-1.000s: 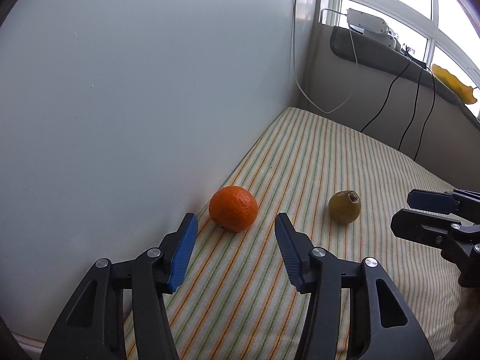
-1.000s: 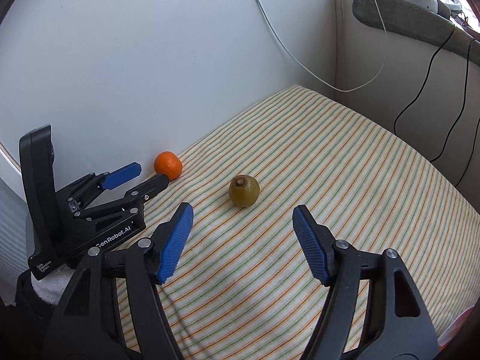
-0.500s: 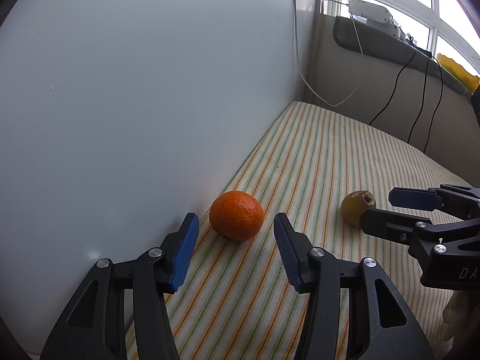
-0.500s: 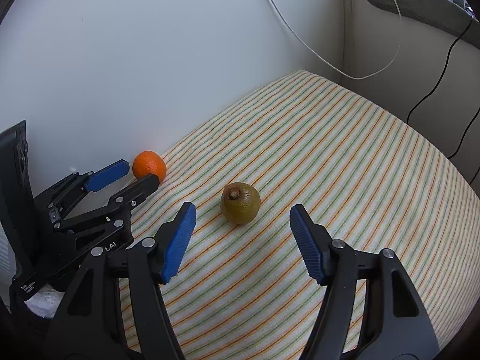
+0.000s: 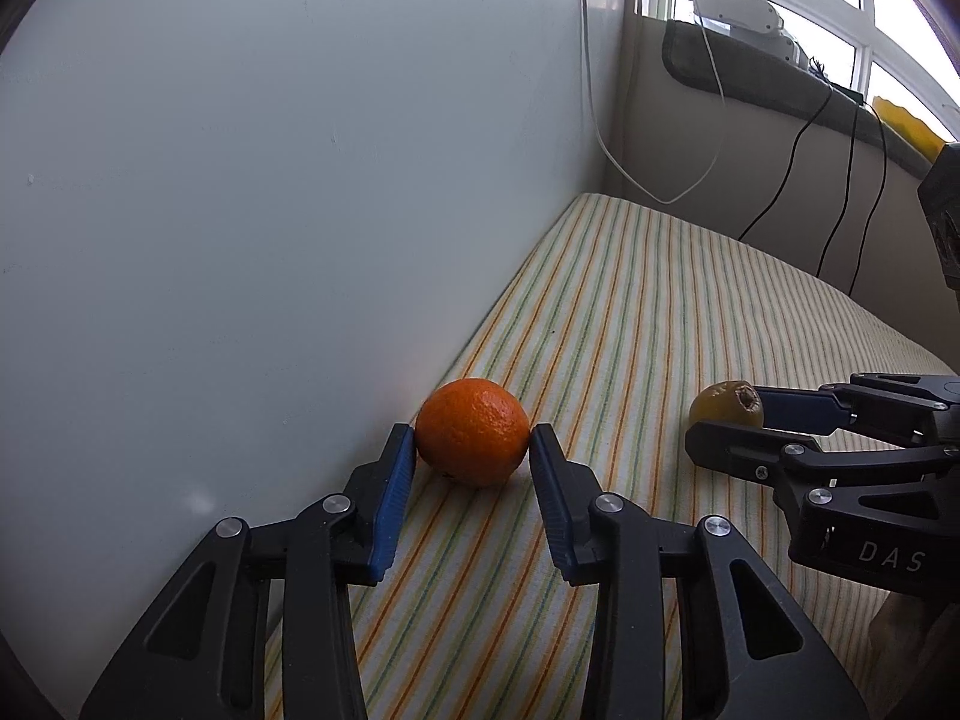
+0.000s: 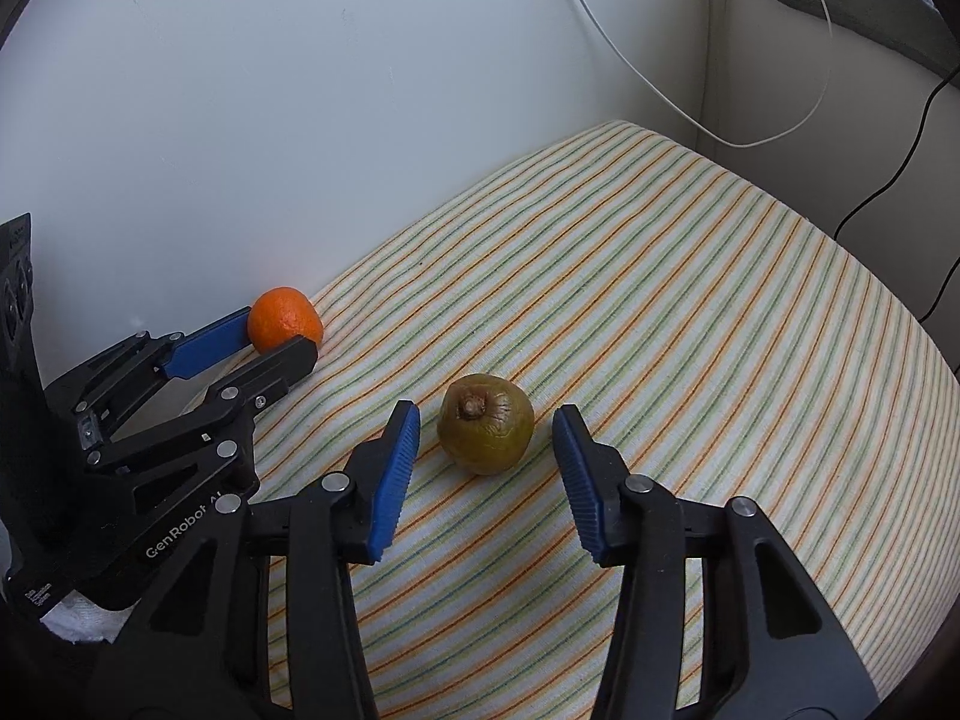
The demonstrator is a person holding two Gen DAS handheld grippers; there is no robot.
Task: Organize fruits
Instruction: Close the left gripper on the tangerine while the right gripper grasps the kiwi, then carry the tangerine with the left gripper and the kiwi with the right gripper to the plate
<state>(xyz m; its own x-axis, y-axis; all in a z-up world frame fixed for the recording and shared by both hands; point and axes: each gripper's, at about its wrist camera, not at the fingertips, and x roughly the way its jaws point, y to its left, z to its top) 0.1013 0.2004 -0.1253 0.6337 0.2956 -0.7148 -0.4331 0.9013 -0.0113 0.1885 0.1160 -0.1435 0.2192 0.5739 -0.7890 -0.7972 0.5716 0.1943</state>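
An orange (image 5: 472, 441) lies on the striped cloth (image 5: 630, 312) close to the white wall. My left gripper (image 5: 472, 432) is closing, and both of its blue pads (image 5: 393, 480) touch the orange's sides. The right wrist view shows the same grip, with the left gripper (image 6: 279, 339) at the orange (image 6: 282, 324). A green-brown fruit (image 6: 486, 432) with a brown stem end rests mid-cloth. My right gripper (image 6: 485, 414) straddles it while closing, with a small gap on each side. In the left wrist view the right gripper (image 5: 726, 423) sits around the fruit (image 5: 723, 405).
The white wall (image 5: 270, 210) runs along the cloth's left edge, right beside the orange. A white cable (image 5: 600, 120) hangs in the corner, and black cables (image 5: 840, 180) drop from a padded sill (image 5: 750, 60) holding a white device. The striped cloth stretches far and right.
Both pairs of jaws have narrowed. The left pads came in against the orange. The right gripper moved forward and down so that the green-brown fruit now lies between its fingers.
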